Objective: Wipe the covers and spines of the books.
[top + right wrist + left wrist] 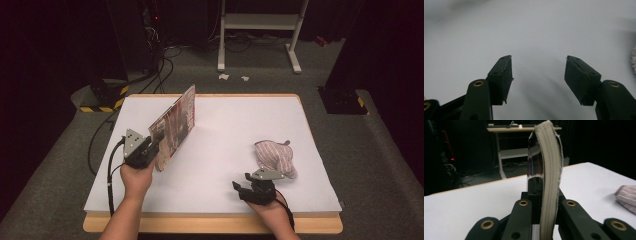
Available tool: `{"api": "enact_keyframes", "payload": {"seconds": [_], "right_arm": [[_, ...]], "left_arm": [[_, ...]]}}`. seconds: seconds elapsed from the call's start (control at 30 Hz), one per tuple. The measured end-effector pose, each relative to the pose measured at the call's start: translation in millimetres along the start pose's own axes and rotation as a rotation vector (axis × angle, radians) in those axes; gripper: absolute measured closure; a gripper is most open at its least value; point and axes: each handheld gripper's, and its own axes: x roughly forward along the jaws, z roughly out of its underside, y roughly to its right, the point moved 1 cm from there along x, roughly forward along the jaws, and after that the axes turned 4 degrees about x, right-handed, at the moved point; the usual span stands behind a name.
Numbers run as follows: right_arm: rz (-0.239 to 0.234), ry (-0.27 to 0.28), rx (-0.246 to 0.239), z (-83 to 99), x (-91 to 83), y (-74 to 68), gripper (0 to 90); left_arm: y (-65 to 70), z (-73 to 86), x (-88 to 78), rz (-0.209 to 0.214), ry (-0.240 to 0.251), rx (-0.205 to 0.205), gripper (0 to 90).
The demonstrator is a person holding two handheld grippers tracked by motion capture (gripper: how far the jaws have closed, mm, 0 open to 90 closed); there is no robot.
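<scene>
White sheeting covers the wooden table (220,125), with dark carpet and cables behind it. Over the table's left side, the left gripper (152,145) is clenched on a thick, glossy-covered book (175,127), holding it on edge with its pale page block (550,182) rising between the jaws. Near the front edge, the right gripper (538,75) hovers released, jaws apart and bare, just beside a crumpled pink-striped cloth (275,156)

Each black hand-held gripper (150,146) has 2 jaws, brass-ringed screws, a grey plate and a black cable.
</scene>
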Motion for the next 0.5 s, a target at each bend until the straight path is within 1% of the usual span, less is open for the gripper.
{"api": "enact_keyframes", "payload": {"seconds": [0.13,0.23,0.27,0.37,0.5], "right_arm": [[-0.001,-0.006,-0.006,0.4,1.6,-1.8,39.4],[-0.002,-0.009,-0.007,0.9,2.2,-3.0,39.5],[-0.002,-0.010,-0.006,0.9,2.3,-3.2,39.5],[-0.003,-0.012,-0.008,1.1,2.8,-3.3,39.6],[-0.007,-0.013,-0.012,1.3,3.0,-3.6,39.8]], "left_arm": [[11.7,6.0,-1.5,0.046,0.010,0.004,83.9],[19.9,8.7,-1.4,0.077,0.008,0.009,83.8],[23.4,10.0,-0.8,0.093,0.004,0.007,83.9],[31.0,13.7,0.9,0.109,-0.008,0.023,83.8],[40.0,21.0,4.0,0.146,-0.028,0.021,83.8]]}}
